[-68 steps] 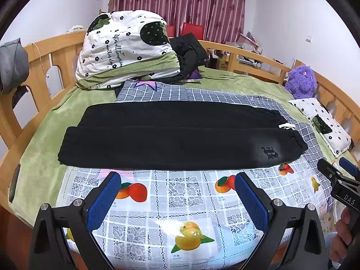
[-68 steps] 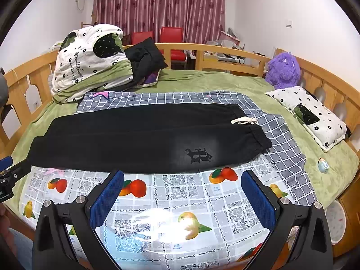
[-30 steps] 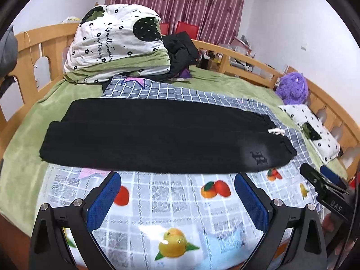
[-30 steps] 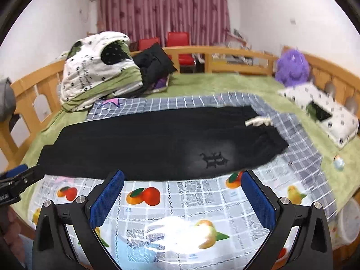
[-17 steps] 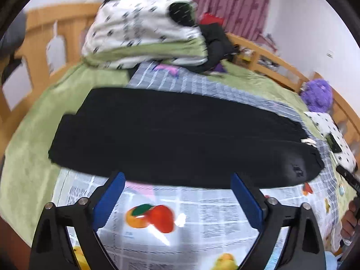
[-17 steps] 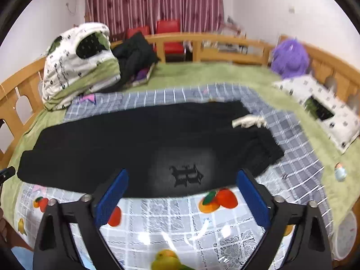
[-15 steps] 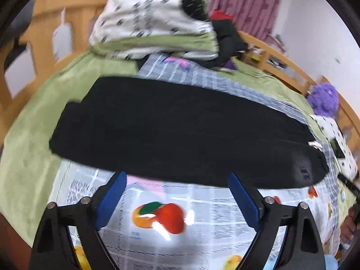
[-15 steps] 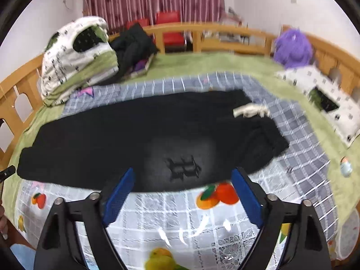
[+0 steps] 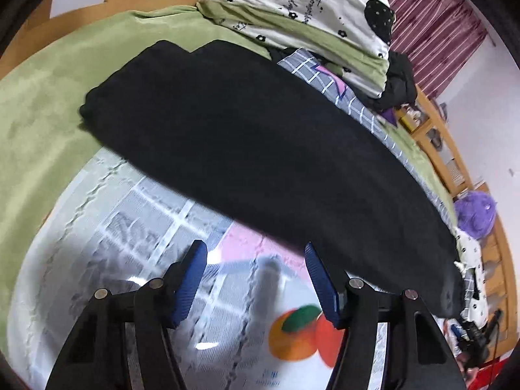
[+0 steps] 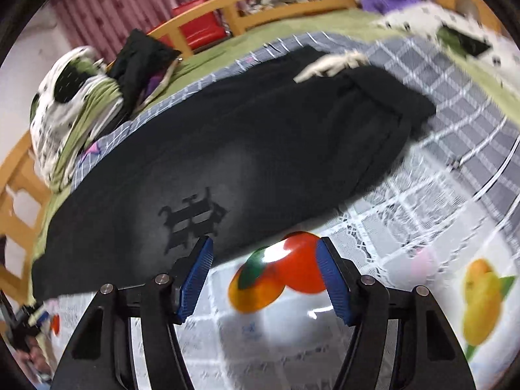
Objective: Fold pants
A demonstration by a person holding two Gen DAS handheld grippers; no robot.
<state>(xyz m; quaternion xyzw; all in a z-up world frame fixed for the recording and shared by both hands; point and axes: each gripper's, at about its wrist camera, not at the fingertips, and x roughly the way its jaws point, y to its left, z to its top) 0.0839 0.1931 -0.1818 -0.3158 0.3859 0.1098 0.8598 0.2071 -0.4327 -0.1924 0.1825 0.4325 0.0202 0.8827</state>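
Inspecting the bed, we find the black pants [image 9: 260, 136] laid flat and lengthwise across the fruit-print cover [image 9: 130, 243], leg cuffs toward its left edge, waistband with its white drawstring [image 10: 331, 65] toward the right. We note the left gripper [image 9: 256, 273] just short of the pants' near edge, its jaws part-spread, having just been closing, nothing between them. We record the right gripper [image 10: 265, 273] likewise at the near edge below the printed emblem [image 10: 191, 217], jaws narrowing, empty.

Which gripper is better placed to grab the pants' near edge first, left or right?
Right. The right gripper sits at the pants' near edge; the left gripper is just short of it. Both open, holding nothing.
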